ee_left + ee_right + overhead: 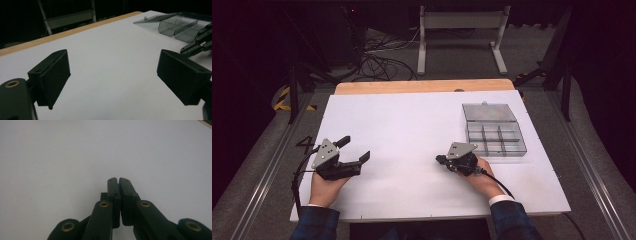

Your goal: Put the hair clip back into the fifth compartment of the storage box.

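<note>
While both my hands rest low on the white rectangular surface (pixel 412 130), nothing is picked up, so I judge this the starting step, before any reach. My left claw (pixel 354 149) stands with its jaws spread wide and empty, near the left edge. My right claw (pixel 440 159) has its jaws pressed together with nothing between them; in the right gripper view the right claw's pads (pixel 113 192) meet over bare white board. The smoky-grey clear plastic compartment box (pixel 495 137) sits toward the far right, lid (pixel 489 112) swung open and lying flat behind it, just beyond the right claw and apart from it. Its compartments look empty, though I cannot be sure. Next move, as I judge it: part the right jaws and carry that claw forward and right to the box.
</note>
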Demonstrator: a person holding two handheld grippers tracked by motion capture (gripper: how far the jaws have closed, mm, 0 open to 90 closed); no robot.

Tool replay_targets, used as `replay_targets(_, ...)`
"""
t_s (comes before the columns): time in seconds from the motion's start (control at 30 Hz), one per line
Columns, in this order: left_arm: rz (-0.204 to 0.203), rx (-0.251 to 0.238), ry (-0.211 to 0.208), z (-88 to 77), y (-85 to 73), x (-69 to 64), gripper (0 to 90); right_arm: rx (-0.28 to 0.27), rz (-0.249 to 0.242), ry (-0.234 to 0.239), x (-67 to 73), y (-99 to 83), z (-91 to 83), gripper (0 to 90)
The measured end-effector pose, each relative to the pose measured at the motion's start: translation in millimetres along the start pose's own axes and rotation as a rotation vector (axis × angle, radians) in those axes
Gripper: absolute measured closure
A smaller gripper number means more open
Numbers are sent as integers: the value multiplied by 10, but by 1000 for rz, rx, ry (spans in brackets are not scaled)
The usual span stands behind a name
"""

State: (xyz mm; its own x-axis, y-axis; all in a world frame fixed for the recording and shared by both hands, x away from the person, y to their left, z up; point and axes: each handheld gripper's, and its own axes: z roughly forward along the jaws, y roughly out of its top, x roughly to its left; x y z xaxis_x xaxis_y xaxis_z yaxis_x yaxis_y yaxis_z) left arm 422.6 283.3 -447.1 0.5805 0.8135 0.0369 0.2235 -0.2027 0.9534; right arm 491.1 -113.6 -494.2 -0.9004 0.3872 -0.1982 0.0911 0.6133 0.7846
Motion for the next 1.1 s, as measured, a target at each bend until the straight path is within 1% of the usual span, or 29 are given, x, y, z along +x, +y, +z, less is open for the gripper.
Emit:
replay_targets(0.17,0,0,1,-3,1,3,118,-8,19,-5,-13,-5,-26,900)
replay_targets(0.5,-2,1,-1,1,-1,-2,118,-44,50,-12,-40,-8,-89,900)
replay_targets(0.57,3,3,-2,1,-1,-2,118,-50,57,-17,-44,-8,-101,900)
replay_targets(1.1,5,2,-3,0,0,-5,119,-78,76,-52,-77,-21,-196,900)
